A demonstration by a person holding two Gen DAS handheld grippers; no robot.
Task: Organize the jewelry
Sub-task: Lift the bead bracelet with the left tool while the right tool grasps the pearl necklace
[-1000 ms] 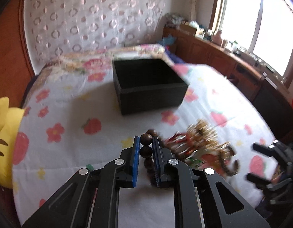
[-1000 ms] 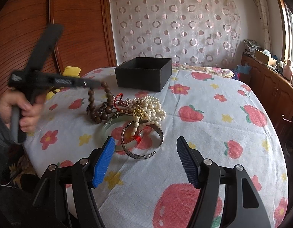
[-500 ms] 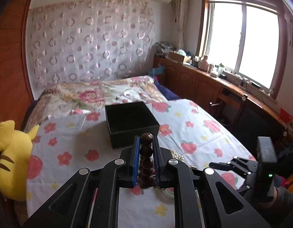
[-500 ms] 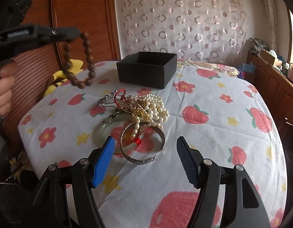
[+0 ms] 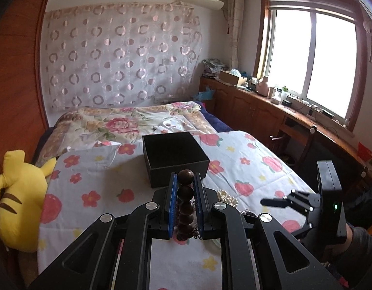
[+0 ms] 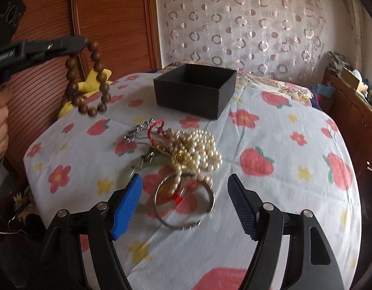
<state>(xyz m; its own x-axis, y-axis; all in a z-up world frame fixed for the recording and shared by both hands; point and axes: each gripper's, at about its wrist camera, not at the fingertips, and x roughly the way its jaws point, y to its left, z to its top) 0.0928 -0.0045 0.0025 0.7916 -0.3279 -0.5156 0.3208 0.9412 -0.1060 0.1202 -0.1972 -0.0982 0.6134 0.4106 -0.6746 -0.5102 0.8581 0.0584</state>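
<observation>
My left gripper [image 5: 185, 178] is shut on a brown wooden bead bracelet [image 5: 185, 203] and holds it high above the table; in the right wrist view the bracelet [image 6: 89, 82] hangs from it at the upper left. The open black box [image 5: 173, 154] stands beyond it, and also shows in the right wrist view [image 6: 195, 89]. My right gripper [image 6: 186, 200] is open and empty, just above a silver bangle [image 6: 186, 203]. A pile of pearl necklace [image 6: 198, 149], a red cord [image 6: 157, 128] and silver chain [image 6: 137, 131] lies between the bangle and the box.
The round table has a strawberry and flower cloth [image 6: 282, 145]. A yellow plush toy [image 5: 19, 198] sits at the table's left edge. A bed [image 5: 128, 123] lies behind the table, wooden cabinets [image 5: 258, 111] run along the right wall.
My left gripper has lifted the wooden bead bracelet off the jewelry pile and raised it high. My right gripper has stayed open and moved slightly closer to the bangle.
</observation>
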